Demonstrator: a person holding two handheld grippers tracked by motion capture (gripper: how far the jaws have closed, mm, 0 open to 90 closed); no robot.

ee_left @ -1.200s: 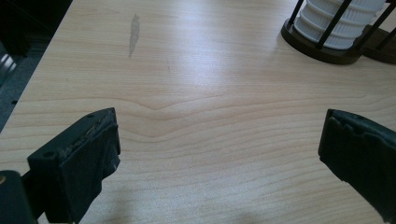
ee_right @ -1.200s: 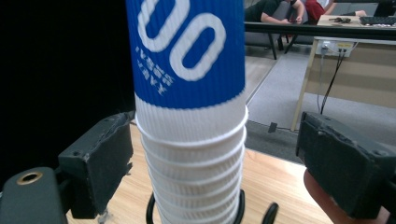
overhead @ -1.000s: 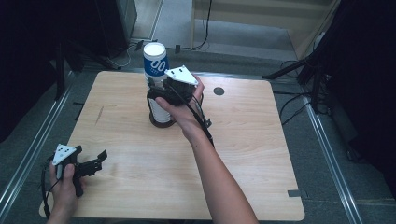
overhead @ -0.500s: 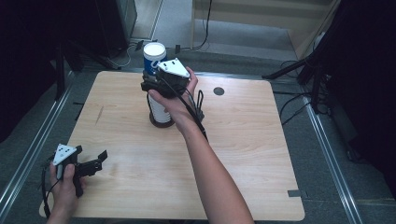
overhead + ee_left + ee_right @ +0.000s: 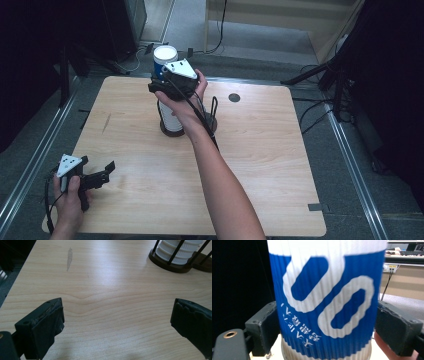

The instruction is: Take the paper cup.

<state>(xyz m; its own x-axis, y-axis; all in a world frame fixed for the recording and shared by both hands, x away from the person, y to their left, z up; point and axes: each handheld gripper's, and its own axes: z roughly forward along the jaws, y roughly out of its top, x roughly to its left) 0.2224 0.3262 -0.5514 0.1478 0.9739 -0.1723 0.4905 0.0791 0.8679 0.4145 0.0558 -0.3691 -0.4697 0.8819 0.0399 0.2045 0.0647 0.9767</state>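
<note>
Wooden table (image 5: 260, 165), light grain, square top, set on a grey floor with dark equipment and cables along the upper edge of the high view. Blue-and-white paper cup (image 5: 165, 56) sits at the top of a stack of white ribbed cups (image 5: 171, 119) in the upper middle of the frame; the stack stands in a dark round holder with thin black upright rods (image 5: 172, 260), seen again at the upper right of the left gripper view. Right gripper (image 5: 172, 84) is clamped on the blue cup: in the right gripper view its jaws press both sides of the ribbed wall (image 5: 327, 307), blue band with white looping print and small white characters, white rim band above. Whether the cup is lifted clear of the stack cannot be told. Small dark round spot (image 5: 234, 97) on the tabletop just right of the holder. Left gripper (image 5: 95, 177) rests at the lower left of the table, well apart from the stack, jaws spread wide over bare wood with nothing between them. Faint grey smear (image 5: 69, 258) marks the wood left of the holder.
</note>
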